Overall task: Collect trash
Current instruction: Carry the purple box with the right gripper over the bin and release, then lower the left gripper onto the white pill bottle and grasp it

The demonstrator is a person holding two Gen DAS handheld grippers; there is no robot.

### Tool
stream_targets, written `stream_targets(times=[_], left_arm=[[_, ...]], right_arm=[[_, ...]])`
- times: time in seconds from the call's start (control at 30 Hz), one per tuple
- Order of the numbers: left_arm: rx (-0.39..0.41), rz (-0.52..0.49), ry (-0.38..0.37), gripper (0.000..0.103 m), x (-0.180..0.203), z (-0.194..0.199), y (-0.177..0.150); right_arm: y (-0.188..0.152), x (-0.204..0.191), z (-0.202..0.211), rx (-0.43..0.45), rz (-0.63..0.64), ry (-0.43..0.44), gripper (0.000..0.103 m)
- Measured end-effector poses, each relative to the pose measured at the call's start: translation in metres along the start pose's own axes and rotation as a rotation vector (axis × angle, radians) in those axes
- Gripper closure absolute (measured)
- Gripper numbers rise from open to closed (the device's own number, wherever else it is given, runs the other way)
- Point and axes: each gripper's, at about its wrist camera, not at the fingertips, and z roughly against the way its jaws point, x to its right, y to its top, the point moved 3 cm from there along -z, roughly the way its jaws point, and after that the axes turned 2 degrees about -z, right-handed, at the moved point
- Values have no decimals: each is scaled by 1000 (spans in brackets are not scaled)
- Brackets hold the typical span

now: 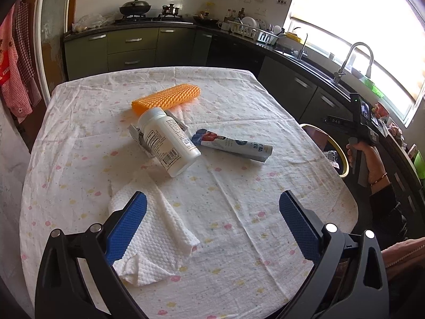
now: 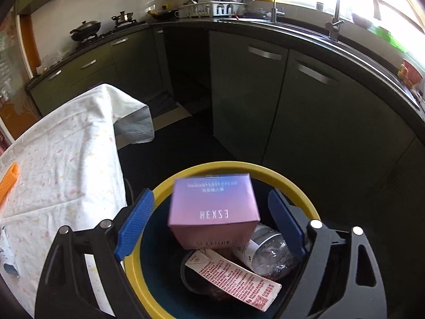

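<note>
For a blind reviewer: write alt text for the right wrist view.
A pink box sits between the open right gripper's fingers, above a yellow-rimmed bin holding a bottle and a printed wrapper. The clothed table is at left.

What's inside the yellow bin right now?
Inside the yellow bin: a pink box on top, a clear plastic bottle and a red-printed carton below. Anything beneath them is hidden.
</note>
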Motion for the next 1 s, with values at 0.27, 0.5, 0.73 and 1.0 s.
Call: stream_targets(times=[0.27,0.5,0.73,1.0], left_arm=[[-28,16,3,5,-5,-10,-2],[-54,76,33,5,-17,-13,-3],[-88,137,36,5,-28,-24,17],[-145,250,8,5,-36,-58,44]], right_arm=[[-33,-37,67,84,72,92,14],[-67,-85,89,46,146,218,14],[-70,-107,99,55,162,279,14],[-83,-115,94,21,164,314,14]])
